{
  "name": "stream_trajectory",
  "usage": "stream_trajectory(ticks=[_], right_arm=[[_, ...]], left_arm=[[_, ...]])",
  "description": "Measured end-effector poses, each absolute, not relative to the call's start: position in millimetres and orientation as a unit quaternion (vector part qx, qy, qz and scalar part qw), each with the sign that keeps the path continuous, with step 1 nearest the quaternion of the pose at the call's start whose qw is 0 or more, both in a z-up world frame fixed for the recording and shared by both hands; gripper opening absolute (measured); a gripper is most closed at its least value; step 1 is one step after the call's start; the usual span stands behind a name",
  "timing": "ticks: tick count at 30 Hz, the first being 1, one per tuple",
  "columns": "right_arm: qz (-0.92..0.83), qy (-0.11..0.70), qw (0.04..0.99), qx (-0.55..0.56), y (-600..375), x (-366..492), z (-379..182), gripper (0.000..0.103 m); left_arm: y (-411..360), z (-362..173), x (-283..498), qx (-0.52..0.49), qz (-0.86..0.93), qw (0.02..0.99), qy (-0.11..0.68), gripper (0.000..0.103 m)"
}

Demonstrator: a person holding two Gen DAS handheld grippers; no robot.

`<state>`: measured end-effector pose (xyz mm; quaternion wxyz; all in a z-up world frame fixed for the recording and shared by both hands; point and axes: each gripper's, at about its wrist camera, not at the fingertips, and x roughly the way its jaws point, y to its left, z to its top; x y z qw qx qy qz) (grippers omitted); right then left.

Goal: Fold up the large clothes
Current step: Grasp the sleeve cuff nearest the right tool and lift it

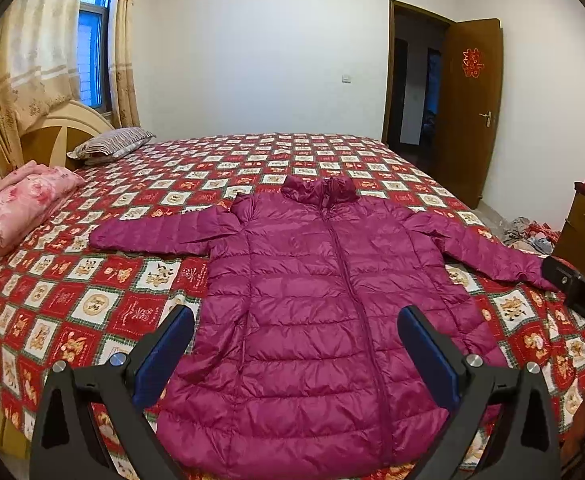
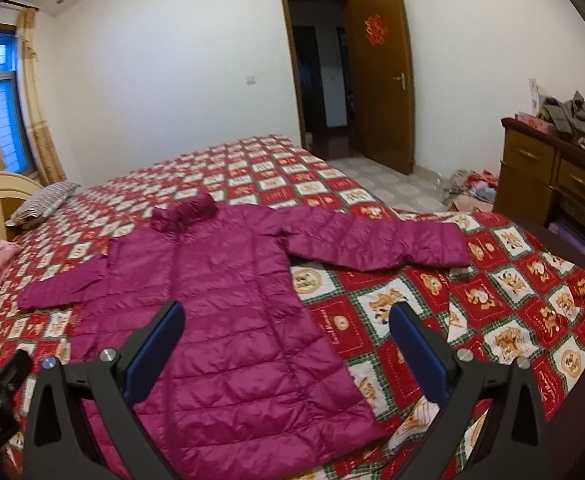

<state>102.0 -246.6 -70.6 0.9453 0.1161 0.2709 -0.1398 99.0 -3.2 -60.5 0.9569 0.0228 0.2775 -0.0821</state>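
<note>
A long magenta quilted down coat lies flat and zipped on the bed, collar far, hem near, both sleeves spread out sideways. It also shows in the right wrist view. My left gripper is open and empty, held above the coat's lower left body. My right gripper is open and empty, above the coat's lower right edge. The right gripper's body shows at the right edge of the left wrist view, near the right sleeve's cuff.
The bed has a red checked cover. A folded pink blanket and a striped pillow lie by the headboard at left. A wooden dresser with clothes on top stands right. An open door is beyond.
</note>
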Motion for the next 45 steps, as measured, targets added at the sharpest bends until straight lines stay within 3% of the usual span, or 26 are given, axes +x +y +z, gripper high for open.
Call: stream_trajectory(ticks=[9,15,18,23,26,28,35,37,45], right_arm=[[-0.171,0.315,0.924,0.133,-315,154,-88,0.103],[-0.271,0.312,0.884,0.216,-429,176,-106,0.092],[-0.312,0.330,0.851,0.264,-478,187,-132,0.081],[-0.353,0.354,0.804,0.322,-516,193,-173,0.079],[-0.345,0.371,0.800,0.320,-514,203,-184,0.066],[-0.336,0.379,0.804,0.311,-510,211,-188,0.051],[-0.337,0.381,0.824,0.249,-500,223,-189,0.029],[-0.333,0.388,0.832,0.217,-497,227,-186,0.015],[-0.270,0.362,0.877,0.165,-465,255,-125,0.013]], left_arm=[[24,-81,174,0.042,-0.056,0.950,0.303,0.102],[47,-100,245,0.044,-0.030,0.939,0.340,0.102],[53,-112,281,0.051,-0.016,0.936,0.348,0.102],[57,-132,324,0.040,-0.019,0.930,0.366,0.102],[55,-147,343,0.043,0.004,0.929,0.367,0.102],[56,-158,352,0.050,0.017,0.930,0.365,0.102],[54,-193,360,0.064,0.025,0.928,0.366,0.102],[53,-202,361,0.069,0.026,0.926,0.370,0.102],[59,-214,365,0.042,0.008,0.922,0.385,0.102]])
